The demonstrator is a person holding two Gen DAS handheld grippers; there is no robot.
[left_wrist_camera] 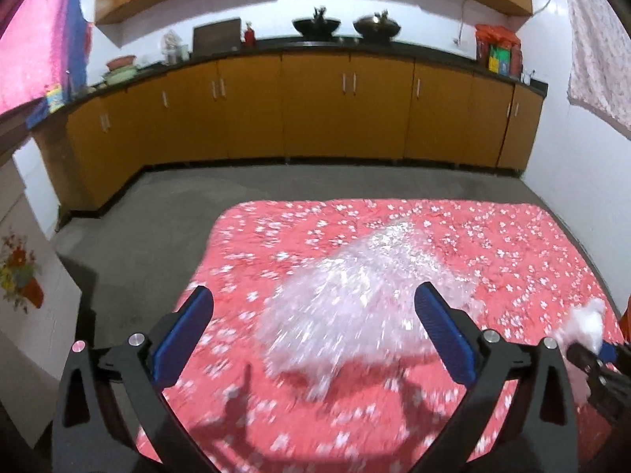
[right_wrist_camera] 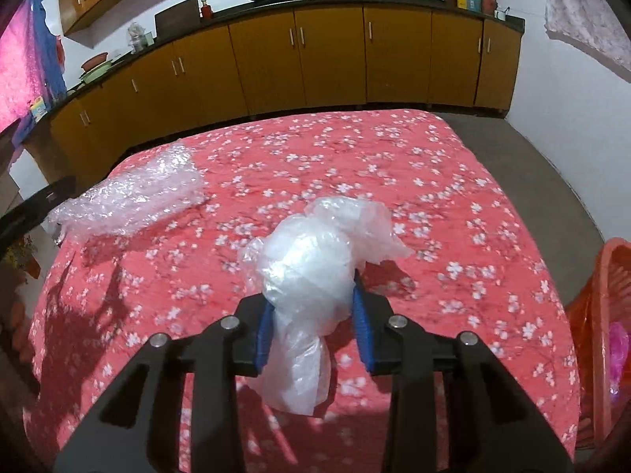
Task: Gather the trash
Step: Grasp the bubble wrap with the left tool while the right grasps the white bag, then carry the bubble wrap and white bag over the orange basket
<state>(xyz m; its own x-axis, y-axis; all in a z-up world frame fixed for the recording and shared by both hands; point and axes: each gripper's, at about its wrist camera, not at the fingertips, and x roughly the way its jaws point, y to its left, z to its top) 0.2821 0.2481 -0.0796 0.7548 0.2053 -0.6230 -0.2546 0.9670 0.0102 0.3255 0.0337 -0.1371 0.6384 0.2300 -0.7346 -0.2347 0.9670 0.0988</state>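
A crumpled sheet of clear bubble wrap (left_wrist_camera: 374, 260) lies on the red flowered bedspread (left_wrist_camera: 512, 244). My left gripper (left_wrist_camera: 315, 291) stands wide open just before it, its blue pads on either side of the sheet's near end and not pressing on it. The picture there is blurred. In the right wrist view the same bubble wrap (right_wrist_camera: 134, 197) lies at the bed's far left. My right gripper (right_wrist_camera: 313, 299) is shut on a bunched clear plastic bag (right_wrist_camera: 315, 252), held above the bedspread (right_wrist_camera: 394, 165). That bag (left_wrist_camera: 583, 323) also shows at the right edge of the left wrist view.
An orange plastic basket (right_wrist_camera: 595, 276) with something pink inside stands beside the bed's right edge. Yellow-brown cabinets (left_wrist_camera: 315, 110) under a dark counter run along the far wall. Grey floor (left_wrist_camera: 157, 228) lies between bed and cabinets.
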